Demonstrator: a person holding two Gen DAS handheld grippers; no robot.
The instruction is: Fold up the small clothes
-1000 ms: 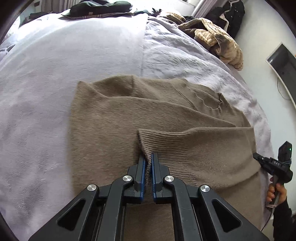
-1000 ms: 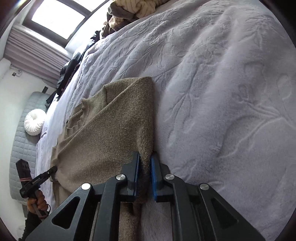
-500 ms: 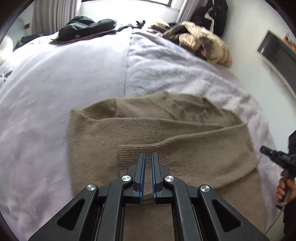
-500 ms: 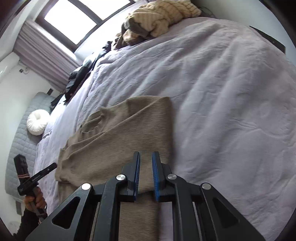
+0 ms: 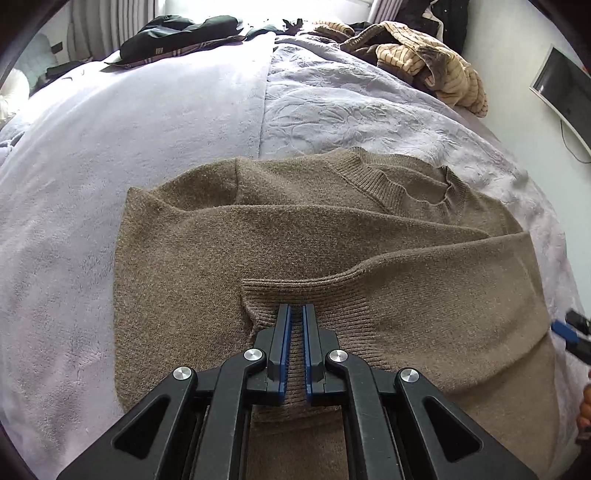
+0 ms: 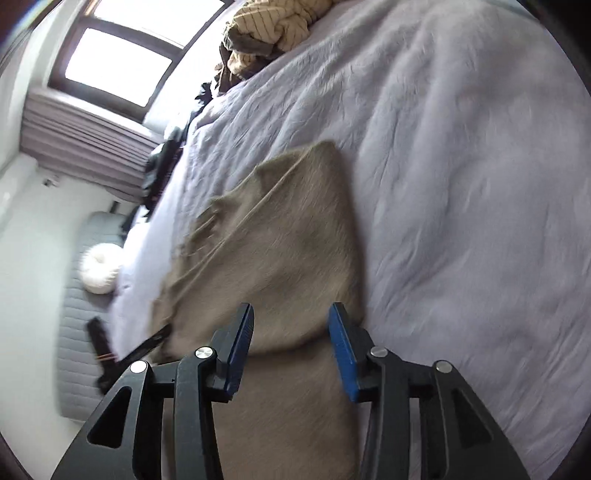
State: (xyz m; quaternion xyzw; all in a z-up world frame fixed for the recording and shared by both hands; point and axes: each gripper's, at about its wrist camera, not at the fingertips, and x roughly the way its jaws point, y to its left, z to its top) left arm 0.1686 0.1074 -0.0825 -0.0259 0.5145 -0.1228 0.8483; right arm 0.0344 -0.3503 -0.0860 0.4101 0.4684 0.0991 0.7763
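- Brown sweater [image 5: 295,236] lies on the bed [image 5: 147,155], spread over a lilac fleece blanket, with its neckline toward the far side and a sleeve folded across its front.
- The sleeve's ribbed cuff [image 5: 310,295] lies on the middle of the body, slightly rumpled at its left end.
- Left gripper [image 5: 296,314] is over the cuff with its jaws nearly pressed together, a thin gap showing between the blue pads; whether any knit is pinched there I cannot tell.
- Right gripper [image 6: 291,314] is at the sweater's right edge, jaws spread wide, nothing between them; this view is blurred.
- A heap of striped tan clothes [image 5: 436,62] sits at the far right of the bed, well apart from the sweater.
- Dark clothing [image 5: 181,31] lies at the far left.
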